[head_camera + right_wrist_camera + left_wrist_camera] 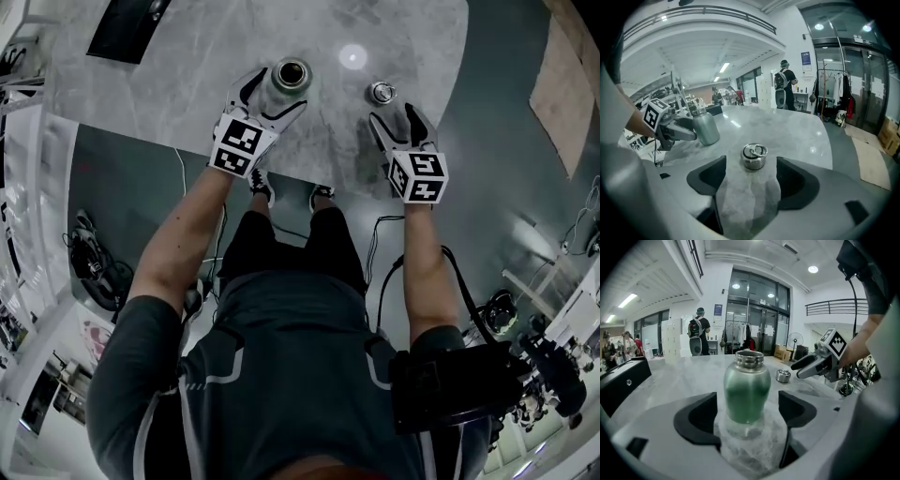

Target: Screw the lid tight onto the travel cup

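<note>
A green metal travel cup [289, 80] with an open steel mouth stands upright on the grey marble table [169, 84]. My left gripper [278, 91] has its jaws spread on either side of the cup [746, 390], with a gap showing at each pad. The steel lid [382, 92] with a ring handle lies on the table to the right of the cup. My right gripper [397, 117] is open just short of the lid [754, 156], which sits ahead of the jaw tips without touching them.
A black box [127, 33] sits at the table's far left. The table's near edge runs just under both grippers. People stand in the background beyond the table [698, 336].
</note>
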A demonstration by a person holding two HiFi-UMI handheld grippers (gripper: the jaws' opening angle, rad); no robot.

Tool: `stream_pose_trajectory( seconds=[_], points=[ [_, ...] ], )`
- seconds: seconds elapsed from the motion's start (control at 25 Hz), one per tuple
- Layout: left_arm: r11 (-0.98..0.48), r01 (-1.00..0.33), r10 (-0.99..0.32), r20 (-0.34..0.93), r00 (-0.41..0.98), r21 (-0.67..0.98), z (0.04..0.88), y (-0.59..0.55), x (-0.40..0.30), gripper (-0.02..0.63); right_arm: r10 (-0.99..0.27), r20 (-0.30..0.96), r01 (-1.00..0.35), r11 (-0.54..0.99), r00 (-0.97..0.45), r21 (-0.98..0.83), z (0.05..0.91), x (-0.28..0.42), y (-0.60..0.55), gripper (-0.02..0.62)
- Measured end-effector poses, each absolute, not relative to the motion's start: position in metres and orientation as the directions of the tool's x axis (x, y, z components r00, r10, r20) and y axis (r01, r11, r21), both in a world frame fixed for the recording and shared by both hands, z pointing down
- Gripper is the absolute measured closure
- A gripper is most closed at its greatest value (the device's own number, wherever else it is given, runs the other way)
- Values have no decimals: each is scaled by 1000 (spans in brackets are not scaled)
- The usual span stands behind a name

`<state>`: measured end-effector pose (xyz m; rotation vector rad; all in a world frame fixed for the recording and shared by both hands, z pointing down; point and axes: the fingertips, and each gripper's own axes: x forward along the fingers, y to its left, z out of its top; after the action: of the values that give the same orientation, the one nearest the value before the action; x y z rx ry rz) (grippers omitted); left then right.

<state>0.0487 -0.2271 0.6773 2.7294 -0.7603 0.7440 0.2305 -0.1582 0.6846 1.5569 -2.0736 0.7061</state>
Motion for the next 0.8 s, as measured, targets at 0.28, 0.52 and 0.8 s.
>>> stream_pose_trajectory(
  seconds=[0.28, 0.52, 0.8],
  points=[
    [-850, -523, -420, 525, 740, 58, 682, -237, 56, 206, -721, 644, -963, 247, -256, -107, 686, 227, -175, 270],
    [-868, -496, -409, 510, 757, 39, 682, -245, 68, 204, -714, 650, -961, 256, -260, -104, 689, 224, -180, 270],
    [-878, -478, -399, 521, 755, 21, 681, -245, 71, 199, -704, 659, -959, 263, -263, -102, 689, 223, -188, 270]
  ],
)
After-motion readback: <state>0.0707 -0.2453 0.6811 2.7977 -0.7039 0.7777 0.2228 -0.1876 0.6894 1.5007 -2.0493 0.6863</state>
